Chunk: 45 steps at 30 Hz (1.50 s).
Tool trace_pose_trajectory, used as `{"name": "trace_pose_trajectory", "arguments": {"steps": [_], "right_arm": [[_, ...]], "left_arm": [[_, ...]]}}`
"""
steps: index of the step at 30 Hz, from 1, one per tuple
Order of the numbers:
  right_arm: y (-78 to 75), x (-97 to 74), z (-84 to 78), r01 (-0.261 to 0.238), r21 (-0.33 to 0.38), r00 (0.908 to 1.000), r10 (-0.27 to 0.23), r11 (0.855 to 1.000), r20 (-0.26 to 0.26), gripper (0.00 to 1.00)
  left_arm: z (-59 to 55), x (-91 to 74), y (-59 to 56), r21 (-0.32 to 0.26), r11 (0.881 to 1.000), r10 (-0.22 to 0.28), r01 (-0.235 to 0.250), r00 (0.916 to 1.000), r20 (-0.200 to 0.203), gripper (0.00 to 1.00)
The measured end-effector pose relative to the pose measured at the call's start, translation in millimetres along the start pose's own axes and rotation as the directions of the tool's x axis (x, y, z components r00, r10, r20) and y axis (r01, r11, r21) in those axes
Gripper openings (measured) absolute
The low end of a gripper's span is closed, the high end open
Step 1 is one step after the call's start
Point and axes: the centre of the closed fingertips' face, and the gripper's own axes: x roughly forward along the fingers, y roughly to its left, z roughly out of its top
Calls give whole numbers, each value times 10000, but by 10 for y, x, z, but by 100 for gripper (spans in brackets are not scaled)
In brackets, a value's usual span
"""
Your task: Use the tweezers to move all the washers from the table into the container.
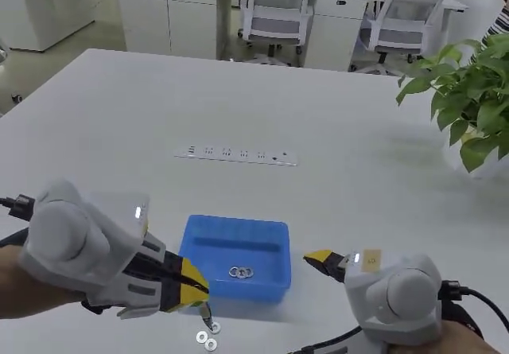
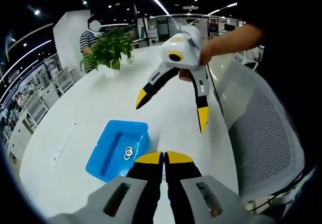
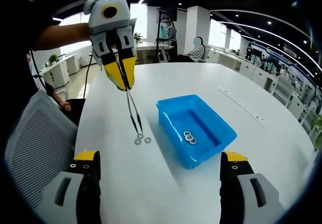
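the task looks partly done. a few washers (image 3: 189, 137) already lie in the middle of the blue container (image 3: 211, 118), which stands toward the near edge of the tabletop (image 1: 318, 115). three loose washers (image 3: 142, 139) lie on the tabletop just beside the container, yet to be moved. the left gripper (image 3: 122, 78) has its fingers pressed together on the tweezers (image 3: 132, 110), whose tips point down at one of the loose washers. i cannot tell whether they grip it. the right gripper (image 2: 171, 114) hovers near the container's other side, fingers spread and holding nothing.
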Motion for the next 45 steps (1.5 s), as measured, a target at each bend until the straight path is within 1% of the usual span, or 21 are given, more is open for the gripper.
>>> {"name": "trace_pose_trajectory", "arguments": {"steps": [9,16,27,31,38,42,43,45], "right_arm": [[27,15,-35,-51,10,10000,51,10000,-75,100],[48,26,-49,-85,-9,9999,85,10000,-127,100],[70,35,-83,-150,-44,9997,149,9999,-211,99],[78,41,-82,-177,-62,9997,176,9998,-191,98],[98,41,-93,-210,-59,9996,208,9998,-213,98],[101,45,-102,-220,-71,9995,218,9997,-234,98],[101,45,-102,-225,-69,9995,223,9997,-233,98],[102,48,-97,-238,-63,9995,237,9997,-219,97]], "left_arm": [[-60,49,-95,-61,9995,-315,314,9993,-211,5],[-79,71,-117,-70,9990,-436,435,9987,-247,5],[-155,123,-154,-29,9984,-573,572,9972,-486,5],[-170,137,-154,38,9983,-570,573,9969,-540,5],[-161,147,-136,69,9983,-574,578,9970,-511,5],[-196,167,-130,108,9982,-583,590,9965,-605,5],[-186,171,-124,92,9983,-569,575,9970,-529,5],[-193,174,-116,88,9984,-560,565,9971,-525,5]]}}
